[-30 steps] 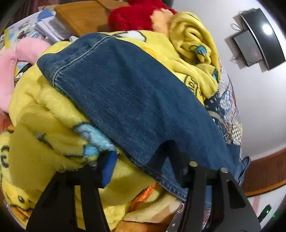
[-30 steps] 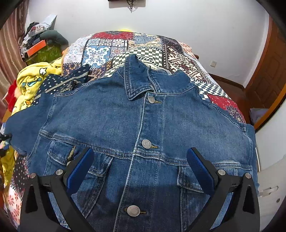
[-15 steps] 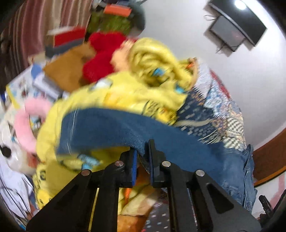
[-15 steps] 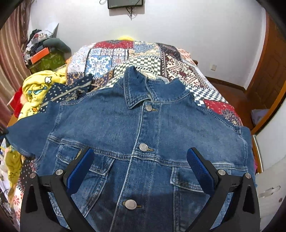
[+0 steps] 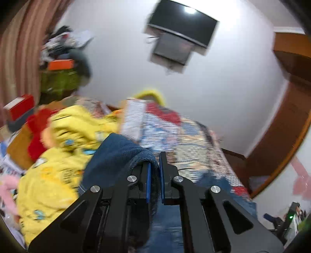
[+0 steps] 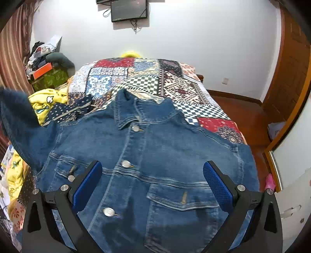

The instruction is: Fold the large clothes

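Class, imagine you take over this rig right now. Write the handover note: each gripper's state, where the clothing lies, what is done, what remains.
Left gripper: shut on the sleeve of the blue denim jacket, lifted off the bed.
Right gripper: open, empty, above the jacket's chest.
Jacket: front up, buttoned, spread on the patchwork quilt; yellow cartoon-print blanket heaped beside it.
Done: sleeve picked up.
Left: probably lay that sleeve across the body, fold the other sleeve, then fold the body.

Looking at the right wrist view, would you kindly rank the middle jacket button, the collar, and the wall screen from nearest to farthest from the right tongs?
1. Middle button, just ahead of the right tongs, left of centre.
2. Collar, farther up the jacket.
3. Wall screen, top, beyond the bed.
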`<state>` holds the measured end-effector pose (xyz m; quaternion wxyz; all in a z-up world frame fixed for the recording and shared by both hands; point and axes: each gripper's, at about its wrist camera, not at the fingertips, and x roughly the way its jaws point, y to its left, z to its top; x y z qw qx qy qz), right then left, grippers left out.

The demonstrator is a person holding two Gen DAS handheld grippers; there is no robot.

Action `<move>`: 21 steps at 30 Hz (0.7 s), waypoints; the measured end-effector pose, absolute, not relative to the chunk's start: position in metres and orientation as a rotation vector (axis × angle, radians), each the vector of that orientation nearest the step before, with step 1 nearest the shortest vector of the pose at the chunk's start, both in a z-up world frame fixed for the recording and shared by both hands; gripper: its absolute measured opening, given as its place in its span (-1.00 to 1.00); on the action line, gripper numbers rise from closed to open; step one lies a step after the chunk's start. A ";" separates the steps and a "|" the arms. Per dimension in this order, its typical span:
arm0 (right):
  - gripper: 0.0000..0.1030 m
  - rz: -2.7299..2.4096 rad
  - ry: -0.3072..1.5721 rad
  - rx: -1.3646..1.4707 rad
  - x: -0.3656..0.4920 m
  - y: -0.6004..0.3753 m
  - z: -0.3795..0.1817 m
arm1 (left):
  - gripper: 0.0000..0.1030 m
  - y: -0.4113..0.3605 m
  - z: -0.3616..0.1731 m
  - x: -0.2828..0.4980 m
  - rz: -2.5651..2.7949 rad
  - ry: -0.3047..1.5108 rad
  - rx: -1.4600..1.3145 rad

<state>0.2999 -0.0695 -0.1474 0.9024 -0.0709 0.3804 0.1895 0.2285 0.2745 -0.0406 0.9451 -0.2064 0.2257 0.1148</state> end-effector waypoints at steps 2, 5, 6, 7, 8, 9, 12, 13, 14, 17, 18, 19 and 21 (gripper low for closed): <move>1.00 0.388 0.784 -0.135 0.301 -0.081 -0.147 | -0.88 0.245 -0.035 0.248 0.177 0.463 -0.399; 1.00 0.380 0.779 -0.120 0.301 -0.096 -0.145 | -0.89 0.200 -0.036 0.276 0.103 0.489 -0.362; 1.00 0.378 0.777 -0.117 0.300 -0.101 -0.145 | -0.89 0.184 -0.039 0.286 0.077 0.506 -0.348; 1.00 0.373 0.776 -0.112 0.300 -0.106 -0.144 | -0.90 0.169 -0.045 0.293 0.051 0.524 -0.336; 1.00 0.367 0.775 -0.109 0.300 -0.112 -0.144 | -0.90 0.156 -0.050 0.300 0.027 0.544 -0.328; 1.00 0.359 0.776 -0.106 0.300 -0.118 -0.145 | -0.91 0.140 -0.058 0.308 -0.002 0.570 -0.314; 1.00 0.338 0.784 -0.094 0.302 -0.134 -0.147 | -0.92 0.093 -0.087 0.324 -0.060 0.656 -0.258; 1.00 0.332 0.788 -0.089 0.302 -0.139 -0.148 | -0.92 0.079 -0.100 0.328 -0.082 0.695 -0.245; 1.00 0.325 0.794 -0.082 0.302 -0.144 -0.150 | -0.92 0.067 -0.113 0.332 -0.103 0.736 -0.238; 1.00 0.308 0.815 -0.057 0.302 -0.158 -0.155 | -0.92 0.033 -0.149 0.340 -0.168 0.843 -0.219; 1.00 0.305 0.821 -0.050 0.301 -0.163 -0.156 | -0.92 0.020 -0.159 0.341 -0.183 0.866 -0.198; 1.00 0.301 0.829 -0.041 0.301 -0.167 -0.158 | -0.92 0.007 -0.166 0.339 -0.193 0.883 -0.164; 1.00 0.293 0.840 -0.036 0.300 -0.173 -0.161 | -0.92 -0.011 -0.176 0.336 -0.207 0.905 -0.087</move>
